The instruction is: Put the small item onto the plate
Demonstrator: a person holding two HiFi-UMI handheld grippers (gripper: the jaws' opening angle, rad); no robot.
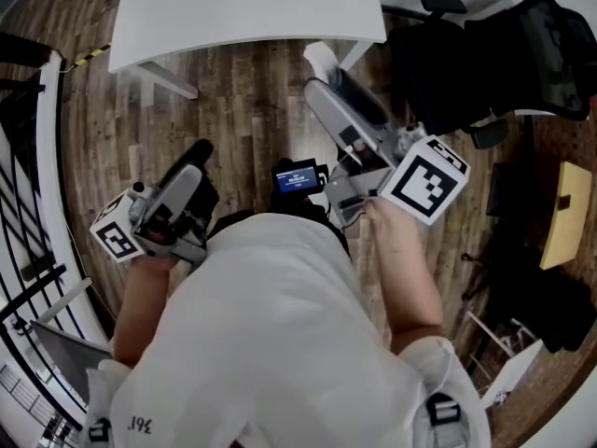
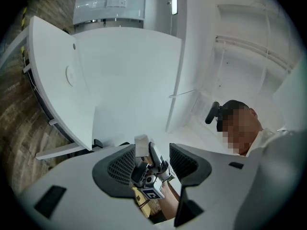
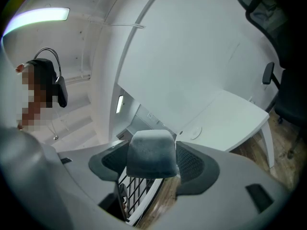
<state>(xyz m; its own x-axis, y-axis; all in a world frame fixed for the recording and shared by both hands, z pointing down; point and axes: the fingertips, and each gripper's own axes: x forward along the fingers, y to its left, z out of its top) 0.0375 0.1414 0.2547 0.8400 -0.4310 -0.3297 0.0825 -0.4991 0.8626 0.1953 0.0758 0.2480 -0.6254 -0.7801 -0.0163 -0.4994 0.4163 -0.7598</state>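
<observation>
My right gripper (image 1: 326,71) is raised over the wood floor and shut on a small pale block (image 1: 320,57). In the right gripper view the block (image 3: 152,153) fills the gap between the jaws. My left gripper (image 1: 198,150) is held low at the left and stands open with nothing in it. Through its gap, in the left gripper view, the right gripper (image 2: 151,169) and its block (image 2: 141,143) show. A flat white round thing (image 3: 194,132), perhaps the plate, lies on the white table (image 1: 252,7) ahead; it is also in the left gripper view (image 2: 70,74).
A black office chair (image 1: 476,54) stands at the right of the table. A white and black railing (image 1: 37,185) runs along the left. A yellow board (image 1: 567,215) lies at the far right. Wood floor (image 1: 252,110) lies between me and the table.
</observation>
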